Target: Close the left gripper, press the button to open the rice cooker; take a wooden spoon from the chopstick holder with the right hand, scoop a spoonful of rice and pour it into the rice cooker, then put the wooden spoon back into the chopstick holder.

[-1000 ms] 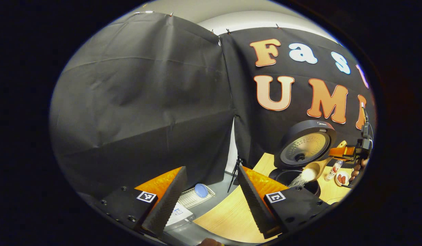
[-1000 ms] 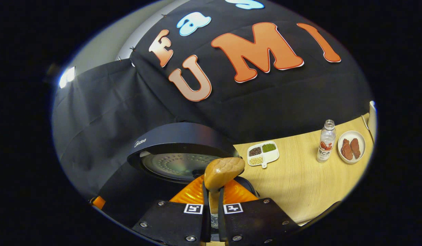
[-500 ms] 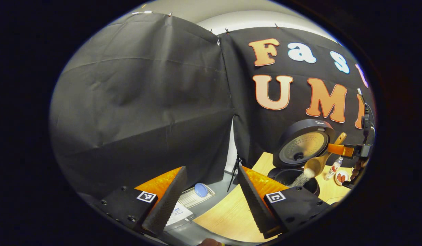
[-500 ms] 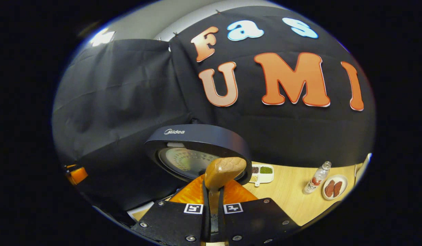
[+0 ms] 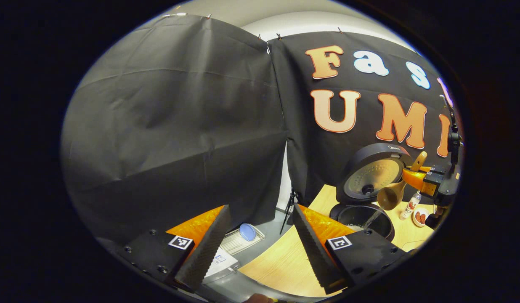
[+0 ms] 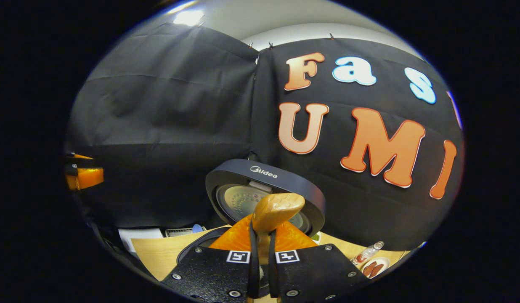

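wooden spoon over open rice cooker

left gripper view: left gripper (image 5: 260, 246) jaws spread wide, nothing between them. ahead and right of the jaws, rice cooker (image 5: 363, 191) on the table (image 5: 281, 265), lid up. wooden spoon (image 5: 392, 191) above the pot.

right gripper view: right gripper (image 6: 260, 269) jaws pinching the spoon's handle; bowl just past the tips, before the raised lid.

Black screw-studded gripper bodies (image 6: 260, 273) — square markers, orange inner housings.

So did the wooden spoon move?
Yes. The tan wooden spoon rose against the black rice cooker's open lid, tilting up in the right gripper.
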